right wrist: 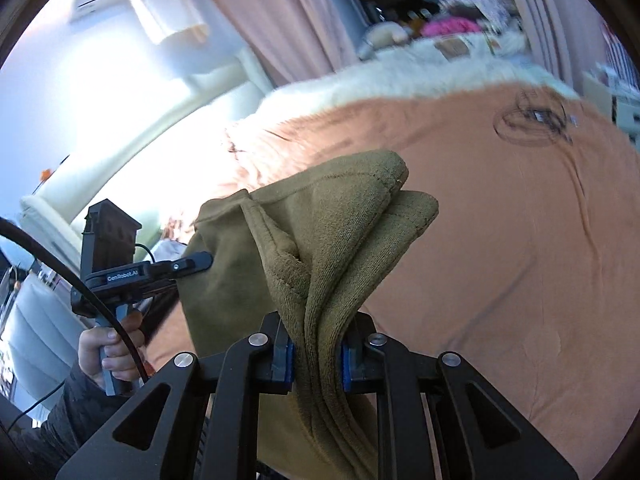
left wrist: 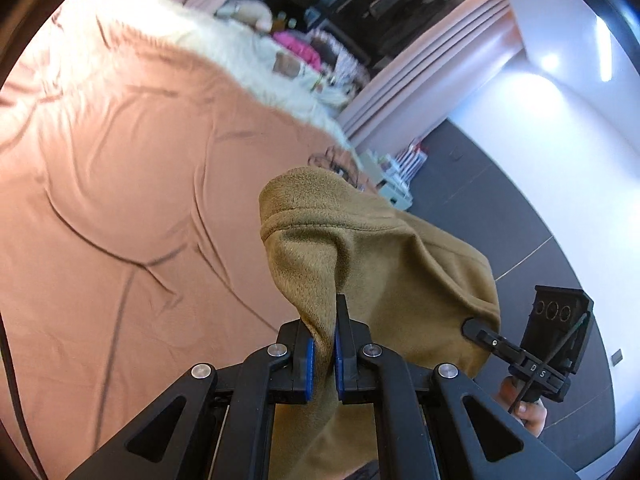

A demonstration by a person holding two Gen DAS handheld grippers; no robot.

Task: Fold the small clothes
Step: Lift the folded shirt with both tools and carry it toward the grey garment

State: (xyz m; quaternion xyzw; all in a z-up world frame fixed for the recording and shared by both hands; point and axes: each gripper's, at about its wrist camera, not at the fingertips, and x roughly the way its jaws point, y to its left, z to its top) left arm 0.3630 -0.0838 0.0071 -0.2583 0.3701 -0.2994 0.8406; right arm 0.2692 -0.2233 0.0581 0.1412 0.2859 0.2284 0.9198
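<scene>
The olive-green knitted garment [left wrist: 384, 248], a small piece of soft fleecy cloth with stitched hems, hangs in the air above the bed, pinched at two places and drooping between them. It looks light and limp: it sags under its own weight, bunches into folds wherever it is squeezed, and should not slip readily against the blue pads, since the nap is rough. Nothing about it is fragile, but it will not keep a shape unless laid flat.

The left gripper [left wrist: 325, 350] has its fingers closed on a thin fold of cloth near a hemmed corner. The right gripper [right wrist: 317, 360] has its fingers clamped on a thicker wad of several layers, with two hemmed corners [right wrist: 400, 200] standing up past them. Holding by corners along one edge seems the best grip, so the rest falls straight.

Below lies the salmon-pink bedsheet [left wrist: 120, 200], wrinkled, with a cream fluffy blanket [left wrist: 224, 36] along its far edge. A coil of dark cable [right wrist: 532, 120] rests near the sheet's far right corner
</scene>
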